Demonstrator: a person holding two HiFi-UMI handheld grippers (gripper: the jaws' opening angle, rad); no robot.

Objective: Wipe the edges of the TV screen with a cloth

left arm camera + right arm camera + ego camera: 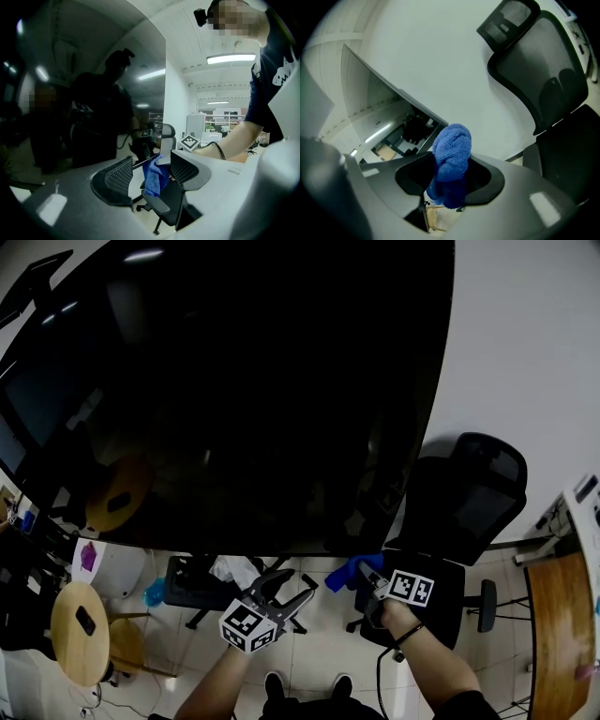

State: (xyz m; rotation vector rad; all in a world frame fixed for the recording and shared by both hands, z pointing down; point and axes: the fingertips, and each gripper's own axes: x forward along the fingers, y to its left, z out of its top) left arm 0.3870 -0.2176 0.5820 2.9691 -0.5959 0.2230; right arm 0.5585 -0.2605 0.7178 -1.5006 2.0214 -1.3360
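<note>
A large dark TV screen (234, 390) fills most of the head view; its lower edge (281, 552) runs just above both grippers. My right gripper (364, 576) is shut on a bunched blue cloth (343, 574), held just under the screen's lower right corner. In the right gripper view the blue cloth (451, 164) stands up between the jaws, close to the screen's edge (389, 89). My left gripper (283, 589) is open and empty, lower left of the cloth. Between its jaws the left gripper view shows the blue cloth (153, 178) farther off.
A black office chair (459, 521) stands right of the screen against the white wall (525, 352). Another chair base (192, 582) sits below the screen. A round wooden stool (80, 629) is at lower left, a wooden desk (562, 624) at right. My shoes (305, 685) show on the tiled floor.
</note>
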